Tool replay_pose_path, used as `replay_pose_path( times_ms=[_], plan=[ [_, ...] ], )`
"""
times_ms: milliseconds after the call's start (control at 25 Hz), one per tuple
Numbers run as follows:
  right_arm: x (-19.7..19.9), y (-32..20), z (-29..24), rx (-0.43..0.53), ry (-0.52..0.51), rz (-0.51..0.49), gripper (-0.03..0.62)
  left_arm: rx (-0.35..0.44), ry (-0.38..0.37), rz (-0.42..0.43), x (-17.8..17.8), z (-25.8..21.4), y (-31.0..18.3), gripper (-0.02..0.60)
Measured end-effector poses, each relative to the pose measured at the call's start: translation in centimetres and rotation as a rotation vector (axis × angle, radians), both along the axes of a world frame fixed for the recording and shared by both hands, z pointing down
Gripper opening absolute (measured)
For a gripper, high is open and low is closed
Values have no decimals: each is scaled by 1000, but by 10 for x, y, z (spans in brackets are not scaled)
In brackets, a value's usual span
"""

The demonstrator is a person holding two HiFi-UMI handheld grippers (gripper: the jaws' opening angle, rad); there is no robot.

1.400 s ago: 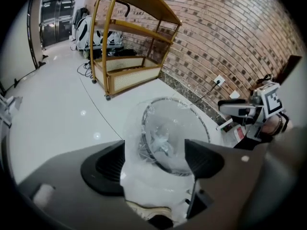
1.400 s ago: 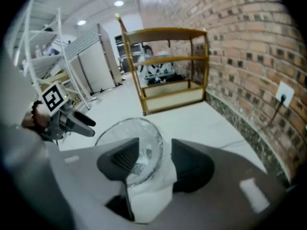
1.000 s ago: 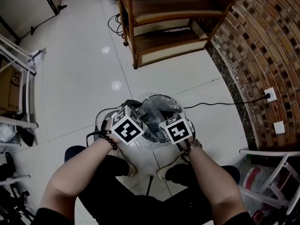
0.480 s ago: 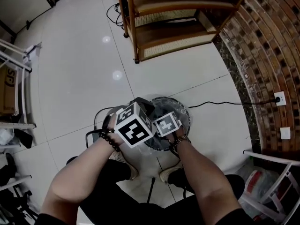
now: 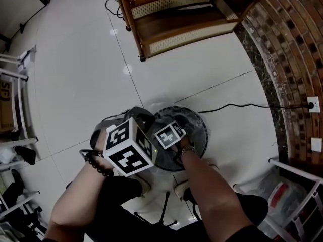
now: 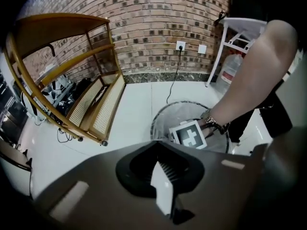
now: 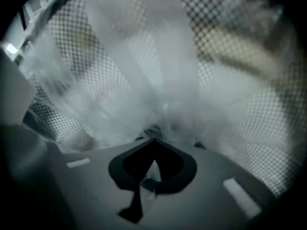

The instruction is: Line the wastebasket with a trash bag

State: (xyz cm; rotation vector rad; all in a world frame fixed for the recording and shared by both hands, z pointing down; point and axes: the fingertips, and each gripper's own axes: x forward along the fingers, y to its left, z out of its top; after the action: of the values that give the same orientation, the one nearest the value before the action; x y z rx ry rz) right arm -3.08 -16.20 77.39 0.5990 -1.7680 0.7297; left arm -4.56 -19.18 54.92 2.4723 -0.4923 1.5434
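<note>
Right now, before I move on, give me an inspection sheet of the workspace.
Surface: glossy white tiled floor.
Job's things: mesh wastebasket upright; clear trash bag inside it.
Clutter: plastic jug under a white frame.
Grippers: left hand-held gripper shut, nothing between its jaws, beside the wastebasket; right hand-held gripper shut on the trash bag, down inside the wastebasket.
Cables: black cable runs from near the wastebasket to a wall outlet.
Surroundings: wooden shelf, brick wall.
</note>
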Motion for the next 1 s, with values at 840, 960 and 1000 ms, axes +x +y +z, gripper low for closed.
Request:
replay_pose_path(
  times_ms=[840,960,1000],
  plan=[
    [-7,-1,71,-37,-14,65,2,2,35,-54,-5,-11,-1,2],
    [-11,-3,74,-39,-19,74,2,-11,28,-45,-5,-8,1,2],
    [-11,-3,75,-40,-21,76,2,-12,29,-45,-5,-7,1,2]
  ],
)
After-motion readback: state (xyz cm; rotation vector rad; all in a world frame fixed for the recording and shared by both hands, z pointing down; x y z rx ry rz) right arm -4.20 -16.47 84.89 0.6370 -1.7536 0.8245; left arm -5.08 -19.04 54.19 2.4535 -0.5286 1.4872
